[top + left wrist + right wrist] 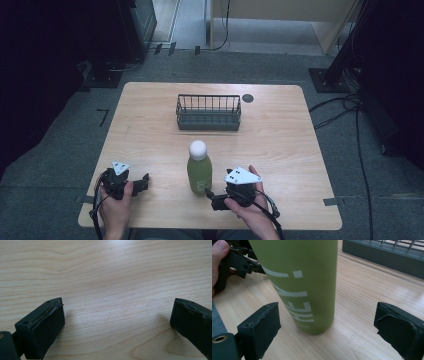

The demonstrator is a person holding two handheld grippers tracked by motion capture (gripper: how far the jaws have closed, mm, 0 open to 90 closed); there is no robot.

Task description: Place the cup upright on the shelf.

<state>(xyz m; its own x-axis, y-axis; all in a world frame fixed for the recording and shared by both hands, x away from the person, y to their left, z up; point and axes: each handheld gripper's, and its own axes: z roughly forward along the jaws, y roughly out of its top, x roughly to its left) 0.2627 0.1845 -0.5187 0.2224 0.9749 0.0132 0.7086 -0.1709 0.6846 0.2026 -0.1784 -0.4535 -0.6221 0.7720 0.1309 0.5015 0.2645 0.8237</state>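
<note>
You are holding the left gripper [145, 181] low at the near left of the wooden table [280, 145], its jaws standing wide apart over bare wood grain with nothing between them; your right gripper [209, 196] is sitting at the near middle, just right of the green bottle [199, 172], and its jaws are also spread wide, the bottle standing in the gap closer to one jaw and touching neither. The bottle is standing upright near the table's front edge, between your two hands, wearing a white rounded cap [198, 149]; in the right gripper view pale lettering is running up its side [297, 295], reading roughly "HEY" followed by an "i" shape, the rest cut off. A dark wire basket [208, 113] is sitting well behind the bottle, toward the far edge.
</note>
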